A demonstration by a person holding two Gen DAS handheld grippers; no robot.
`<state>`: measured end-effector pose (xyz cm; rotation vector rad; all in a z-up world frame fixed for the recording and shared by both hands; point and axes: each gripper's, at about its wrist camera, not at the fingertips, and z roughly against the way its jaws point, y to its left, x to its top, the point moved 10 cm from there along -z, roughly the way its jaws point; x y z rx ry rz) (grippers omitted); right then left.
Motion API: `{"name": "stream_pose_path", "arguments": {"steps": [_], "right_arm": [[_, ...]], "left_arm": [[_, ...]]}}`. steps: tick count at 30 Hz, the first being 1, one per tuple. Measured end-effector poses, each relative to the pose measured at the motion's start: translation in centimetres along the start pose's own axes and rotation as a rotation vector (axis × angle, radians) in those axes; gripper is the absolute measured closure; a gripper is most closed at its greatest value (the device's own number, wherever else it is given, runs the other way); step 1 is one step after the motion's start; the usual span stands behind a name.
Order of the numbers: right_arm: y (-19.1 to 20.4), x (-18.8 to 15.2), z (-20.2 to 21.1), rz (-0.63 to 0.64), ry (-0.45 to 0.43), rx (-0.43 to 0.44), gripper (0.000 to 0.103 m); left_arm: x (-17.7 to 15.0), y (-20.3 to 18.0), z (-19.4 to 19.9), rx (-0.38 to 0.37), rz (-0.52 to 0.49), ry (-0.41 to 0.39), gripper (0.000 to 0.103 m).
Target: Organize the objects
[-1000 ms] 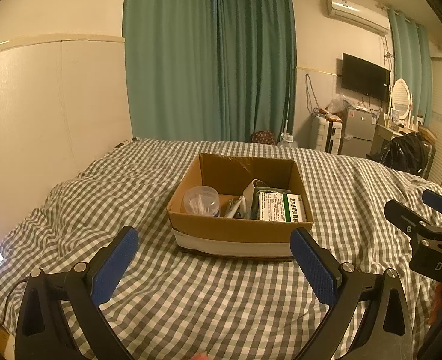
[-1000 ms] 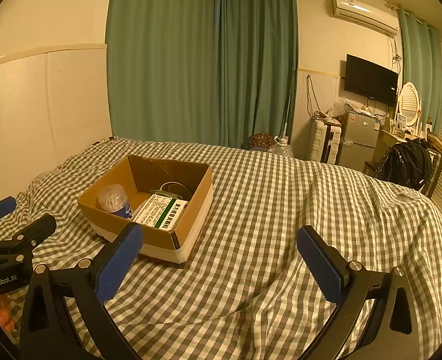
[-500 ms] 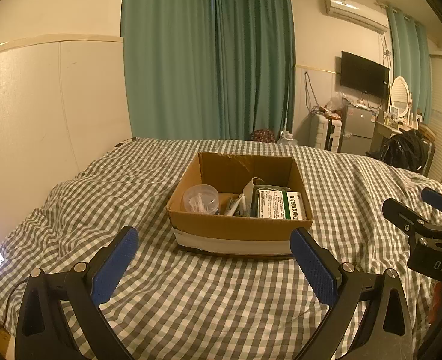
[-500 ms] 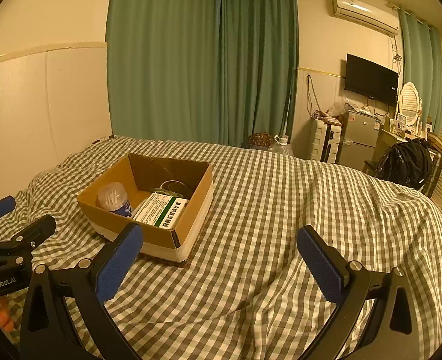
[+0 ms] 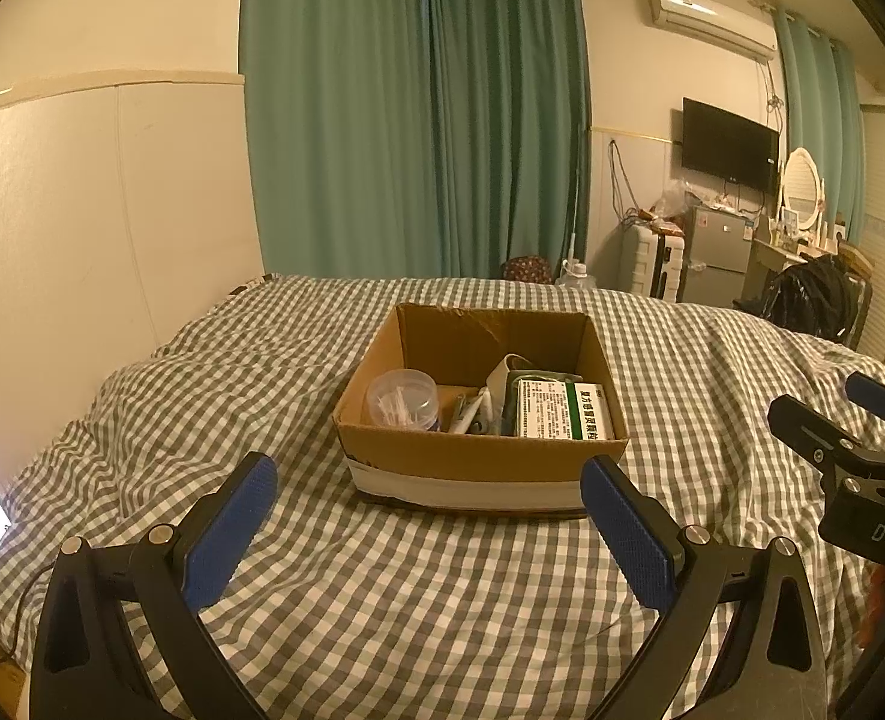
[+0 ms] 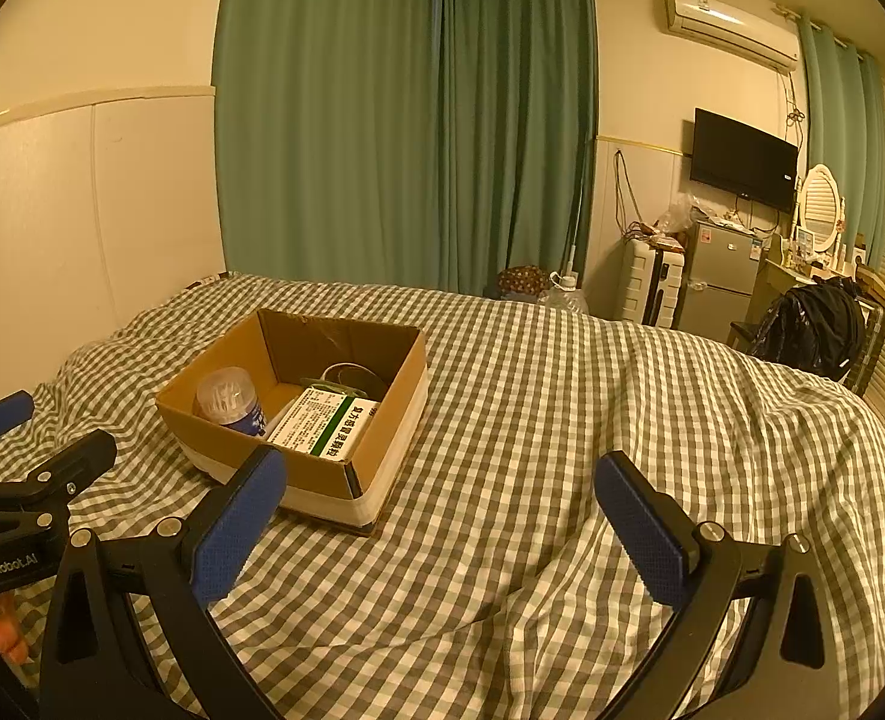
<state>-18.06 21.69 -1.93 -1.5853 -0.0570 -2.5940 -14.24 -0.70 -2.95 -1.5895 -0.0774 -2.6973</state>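
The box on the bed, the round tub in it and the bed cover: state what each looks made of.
Box: brown corrugated cardboard, matte, with a pale band, probably tape, round its base. Round tub: clear plastic, likely; thin white sticks show through its wall. Bed cover: woven fabric in grey and white check, matte, soft enough to lie in folds and wrinkles.

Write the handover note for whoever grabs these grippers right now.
Left gripper: jaws open, empty, facing the cardboard box.
Right gripper: jaws open, empty, over the checked bedspread to the box's right.
In the box: clear plastic jar at left, green-and-white medicine carton at right, small items between.
Done: nothing loose visible on the bed.
Left: cannot tell; check for items outside the views.
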Motion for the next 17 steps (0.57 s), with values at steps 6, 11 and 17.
{"name": "stream_pose_path", "arguments": {"steps": [6, 11, 17], "right_arm": [[0.02, 0.0, -0.06, 0.0, 0.001, 0.001, 0.0], [0.1, -0.11, -0.21, 0.002, 0.003, 0.0, 0.0], [0.04, -0.14, -0.26, 0.001, 0.003, 0.0, 0.0]], "left_arm": [[0.13, -0.02, -0.13, 0.004, -0.004, 0.003, 0.0], [-0.04, 0.22, -0.24, 0.004, 0.002, 0.008, 0.0], [-0.05, 0.45, -0.28, 0.02, -0.003, 0.0, 0.0]]}}
